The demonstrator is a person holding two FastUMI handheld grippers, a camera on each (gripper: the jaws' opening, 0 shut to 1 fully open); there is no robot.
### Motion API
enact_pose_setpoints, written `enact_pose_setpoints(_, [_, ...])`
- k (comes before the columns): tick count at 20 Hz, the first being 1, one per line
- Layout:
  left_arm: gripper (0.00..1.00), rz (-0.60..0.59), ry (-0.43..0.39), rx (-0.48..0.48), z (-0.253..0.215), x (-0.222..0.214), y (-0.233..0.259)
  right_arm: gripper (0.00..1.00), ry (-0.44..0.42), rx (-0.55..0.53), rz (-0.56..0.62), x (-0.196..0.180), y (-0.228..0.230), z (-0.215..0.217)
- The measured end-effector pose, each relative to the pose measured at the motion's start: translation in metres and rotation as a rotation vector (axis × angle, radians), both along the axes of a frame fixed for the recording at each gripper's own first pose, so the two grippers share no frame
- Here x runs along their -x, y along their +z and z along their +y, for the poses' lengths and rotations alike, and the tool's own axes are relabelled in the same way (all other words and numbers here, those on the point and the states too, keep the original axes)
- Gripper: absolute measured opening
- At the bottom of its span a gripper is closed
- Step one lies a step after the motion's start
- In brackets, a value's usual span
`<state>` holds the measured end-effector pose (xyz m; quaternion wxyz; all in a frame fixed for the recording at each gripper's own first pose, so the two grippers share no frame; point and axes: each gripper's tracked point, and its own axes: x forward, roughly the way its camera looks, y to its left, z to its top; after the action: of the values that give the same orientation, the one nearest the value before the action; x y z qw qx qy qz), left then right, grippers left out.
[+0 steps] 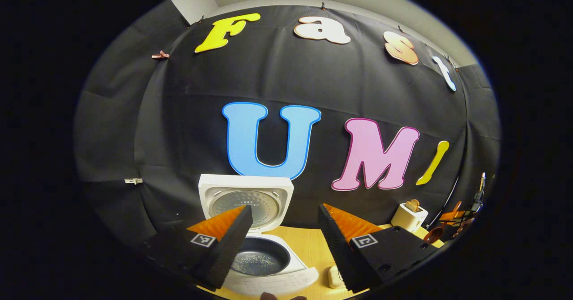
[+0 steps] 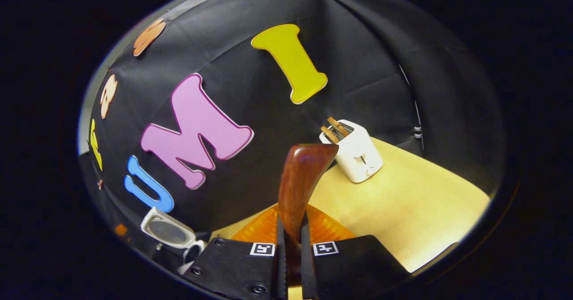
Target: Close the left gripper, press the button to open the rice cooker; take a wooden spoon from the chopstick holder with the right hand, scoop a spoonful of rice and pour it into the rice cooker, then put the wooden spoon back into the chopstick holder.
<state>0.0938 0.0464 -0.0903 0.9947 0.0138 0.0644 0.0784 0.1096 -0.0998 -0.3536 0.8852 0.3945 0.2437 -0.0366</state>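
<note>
Black cloth wall behind, pale wooden table (image 2: 403,201) below. In the left gripper view, white rice cooker (image 1: 264,264) on the table, just under the left gripper (image 1: 282,237). Lid (image 1: 246,199) up and standing at the back, against the cloth. Dark pot inside, open to see, with a small scatter of rice grains (image 1: 257,259) on its bottom. Left gripper with fingers wide apart, holding nothing, one finger over the pot's left side, the other over the table just right of the cooker. Small white thing (image 1: 333,276) on the table beside the cooker's front corner, too small to tell what. White toaster (image 1: 408,217) far off to the right with toast sticking up. In the right gripper view, right gripper (image 2: 290,255) squeezed tight on the wooden spoon (image 2: 302,183), both fingers pressing the brown wood, spoon pointing up and away above the table. Cannot tell which end sits between the fingers. Toaster (image 2: 356,152) on the table beyond the spoon, apart from it. Rice cooker (image 2: 172,235) with its raised lid low at the left edge.
</note>
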Motion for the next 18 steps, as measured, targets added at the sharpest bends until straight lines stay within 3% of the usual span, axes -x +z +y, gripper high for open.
enact_pose_setpoints(9, [0.95,0.004,0.025,0.021,-0.017,0.002,0.012,0.16,0.111,0.136,0.041,0.007,-0.066,0.013])
enact_pose_setpoints(18, [0.94,0.016,0.074,-0.006,-0.018,0.018,0.017,0.16,0.234,0.165,0.134,0.019,-0.123,0.037])
